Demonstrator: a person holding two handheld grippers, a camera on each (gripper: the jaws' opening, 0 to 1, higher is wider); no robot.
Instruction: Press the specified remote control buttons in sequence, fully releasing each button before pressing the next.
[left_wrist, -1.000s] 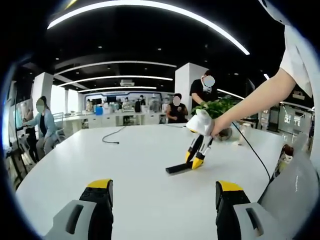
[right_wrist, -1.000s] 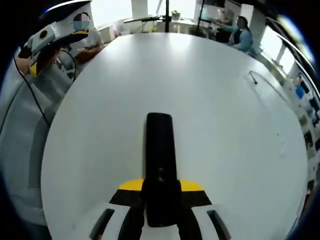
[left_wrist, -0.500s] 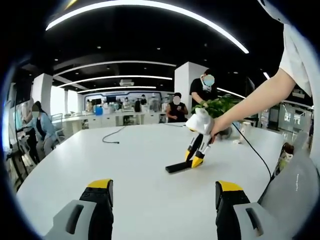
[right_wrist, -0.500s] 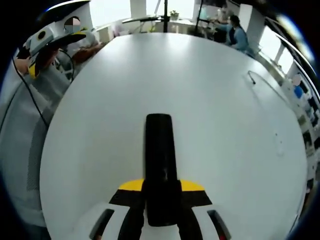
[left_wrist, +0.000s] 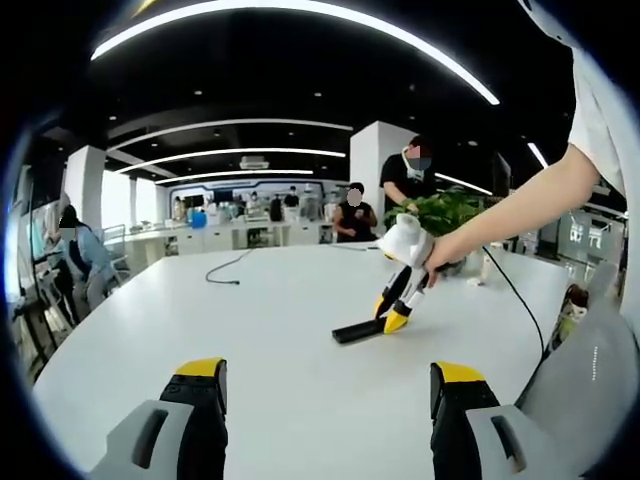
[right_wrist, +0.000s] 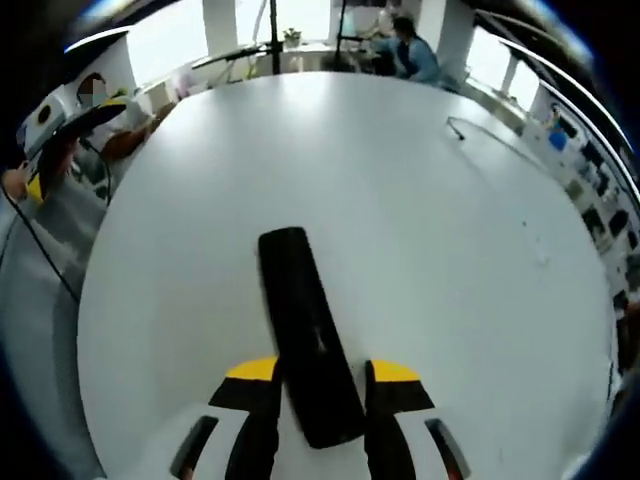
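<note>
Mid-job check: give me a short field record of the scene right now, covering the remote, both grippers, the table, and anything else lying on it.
remote: black remote control, lying flat on the table, near end between the right gripper's jaws
right gripper: right gripper tilted down at the remote; whether the jaws touch it, cannot tell
left gripper: left gripper held back from the remote, jaws wide apart, nothing between them
table: large white table
other items: black cable at the far side; potted plant by the far edge

Remote (right_wrist: 305, 340) on table (right_wrist: 430, 220), near end between right tongs (right_wrist: 320, 385); cable (left_wrist: 225, 270) far behind.
</note>
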